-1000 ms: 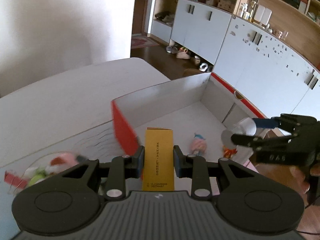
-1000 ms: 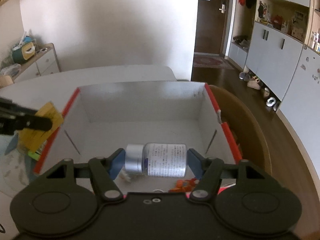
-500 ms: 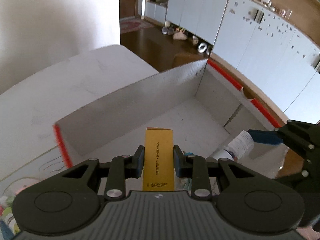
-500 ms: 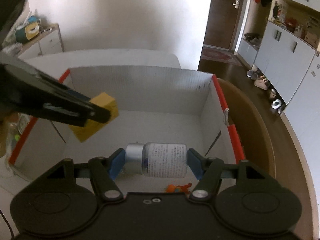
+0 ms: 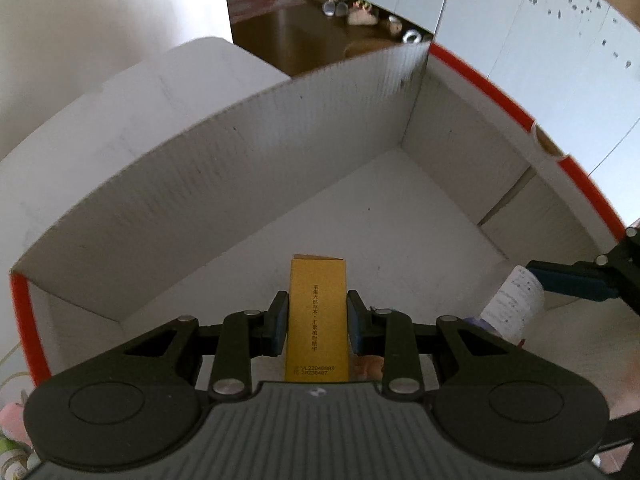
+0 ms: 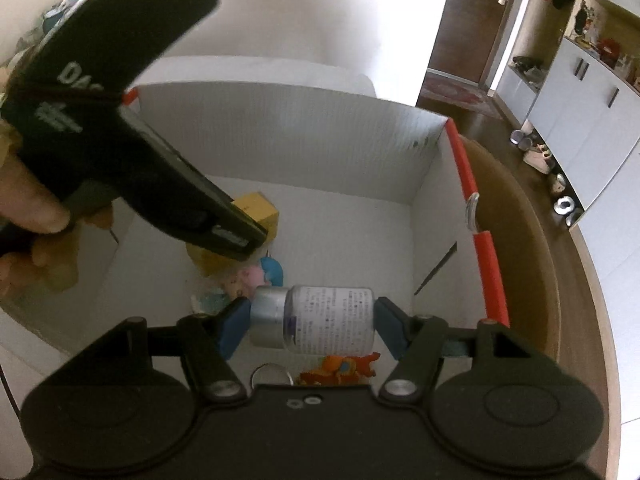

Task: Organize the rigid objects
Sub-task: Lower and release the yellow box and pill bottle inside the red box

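My left gripper [image 5: 316, 322] is shut on a tall yellow carton [image 5: 317, 312] with dark print, held inside the white box with red rims [image 5: 248, 168], above its floor. In the right wrist view the same yellow carton [image 6: 258, 208] shows beyond the left gripper's black body, low in the box. My right gripper [image 6: 310, 322] is shut on a clear bottle [image 6: 328, 320] with a silver cap and a printed label, held sideways over the box's near part. The bottle [image 5: 514, 304] also appears at the right of the left wrist view.
Small toys lie on the box floor: a pink and blue figure [image 6: 256, 276] and an orange one [image 6: 340, 368]. A round wooden table edge [image 6: 536, 264] curves right of the box, with dark floor and white cabinets [image 6: 580, 112] beyond. A hand [image 6: 32, 208] grips the left tool.
The left gripper has travelled from outside the box's red edge to inside it and lower, carrying the yellow carton. The right gripper with the bottle has sunk a little toward the box.
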`<state>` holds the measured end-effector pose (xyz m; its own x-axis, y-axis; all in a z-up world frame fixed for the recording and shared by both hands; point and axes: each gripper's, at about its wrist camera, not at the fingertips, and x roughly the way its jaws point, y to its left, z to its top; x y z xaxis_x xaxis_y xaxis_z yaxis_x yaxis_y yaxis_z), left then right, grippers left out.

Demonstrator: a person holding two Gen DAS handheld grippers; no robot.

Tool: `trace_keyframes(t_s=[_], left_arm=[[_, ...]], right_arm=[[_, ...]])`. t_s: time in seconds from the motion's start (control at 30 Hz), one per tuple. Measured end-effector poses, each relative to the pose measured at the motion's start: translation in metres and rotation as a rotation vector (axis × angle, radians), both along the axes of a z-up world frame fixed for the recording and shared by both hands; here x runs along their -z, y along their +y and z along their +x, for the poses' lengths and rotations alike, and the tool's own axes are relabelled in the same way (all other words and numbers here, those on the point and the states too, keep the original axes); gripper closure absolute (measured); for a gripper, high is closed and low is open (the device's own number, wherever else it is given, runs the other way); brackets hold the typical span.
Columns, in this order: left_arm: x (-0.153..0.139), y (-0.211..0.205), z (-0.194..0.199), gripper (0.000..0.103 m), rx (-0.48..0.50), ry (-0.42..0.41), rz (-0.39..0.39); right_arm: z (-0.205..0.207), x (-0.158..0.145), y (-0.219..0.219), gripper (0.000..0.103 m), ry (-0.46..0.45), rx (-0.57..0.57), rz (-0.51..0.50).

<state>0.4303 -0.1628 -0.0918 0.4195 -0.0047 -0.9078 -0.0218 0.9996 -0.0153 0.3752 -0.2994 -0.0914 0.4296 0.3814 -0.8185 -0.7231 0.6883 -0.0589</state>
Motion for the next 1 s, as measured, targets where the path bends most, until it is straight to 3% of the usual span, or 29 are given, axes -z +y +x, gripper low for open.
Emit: trace_keyframes(t_s=[0.27, 0.47, 1.0], left_arm=[[0.003, 0.005, 0.005, 0.074, -0.015, 0.033, -0.013], [0.0, 0.008, -0.012, 0.074, -0.027, 0.041, -0.004], [-0.044, 0.016, -0.051, 0.074, -0.027, -0.086, -0.055]], right_arm=[[0.008, 0.002, 0.0, 0.035, 0.034, 0.011, -0.002], [0.014, 0.002, -0.004, 0.035, 0.054, 0.037, 0.01], [-0.007, -0.034, -0.028, 0.031, 0.038, 0.085, 0.135]])
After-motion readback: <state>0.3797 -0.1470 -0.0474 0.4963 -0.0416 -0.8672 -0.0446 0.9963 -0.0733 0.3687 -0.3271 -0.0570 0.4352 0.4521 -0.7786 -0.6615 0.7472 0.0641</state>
